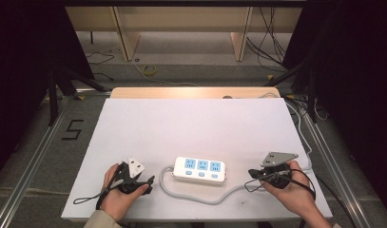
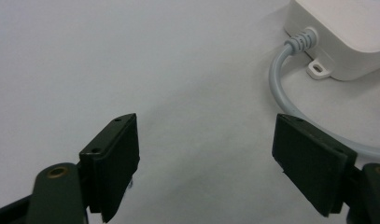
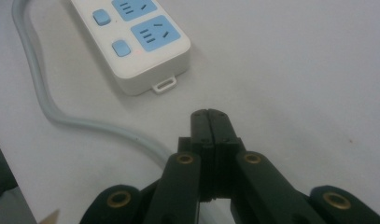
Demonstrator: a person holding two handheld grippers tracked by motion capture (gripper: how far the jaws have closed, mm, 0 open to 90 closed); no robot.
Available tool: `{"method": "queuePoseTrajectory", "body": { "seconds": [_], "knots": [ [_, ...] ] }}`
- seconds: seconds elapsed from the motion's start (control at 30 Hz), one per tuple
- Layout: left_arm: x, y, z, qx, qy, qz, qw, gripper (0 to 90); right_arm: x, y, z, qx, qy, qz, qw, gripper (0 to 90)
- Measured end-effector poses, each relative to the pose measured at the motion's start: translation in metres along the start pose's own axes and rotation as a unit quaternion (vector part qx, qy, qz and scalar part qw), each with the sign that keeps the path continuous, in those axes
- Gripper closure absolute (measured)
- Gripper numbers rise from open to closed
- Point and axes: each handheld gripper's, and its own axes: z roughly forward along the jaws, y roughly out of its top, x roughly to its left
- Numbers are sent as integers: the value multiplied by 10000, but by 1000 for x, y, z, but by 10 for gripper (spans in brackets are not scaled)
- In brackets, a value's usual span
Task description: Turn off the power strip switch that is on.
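High view: white power strip (image 1: 200,169) lying flat near the front edge of the white table (image 1: 191,123), three blue sockets facing up. Grey cord (image 1: 200,195) leaving the strip's left end, looping along the front of it and off to the right. Left gripper (image 1: 142,183) held just left of the strip, right gripper (image 1: 252,174) just right of it (a hand around each).

Left gripper view: jaws spread wide, empty, above bare table; strip's corner (image 2: 346,32) and cord (image 2: 283,79) ahead to the right.

Right gripper view: jaws pressed together, holding nothing; strip (image 3: 131,42) ahead to the left, cord (image 3: 52,107) curving beside it.
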Motion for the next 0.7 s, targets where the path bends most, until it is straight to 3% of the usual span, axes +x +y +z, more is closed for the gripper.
{"method": "queuePoseTrajectory", "body": {
  "seconds": [0.7],
  "knots": [
    [1,0,-1,-27,36,-2,10000,226,5,10,5,10,35,-86,10000,900]
  ]
}}
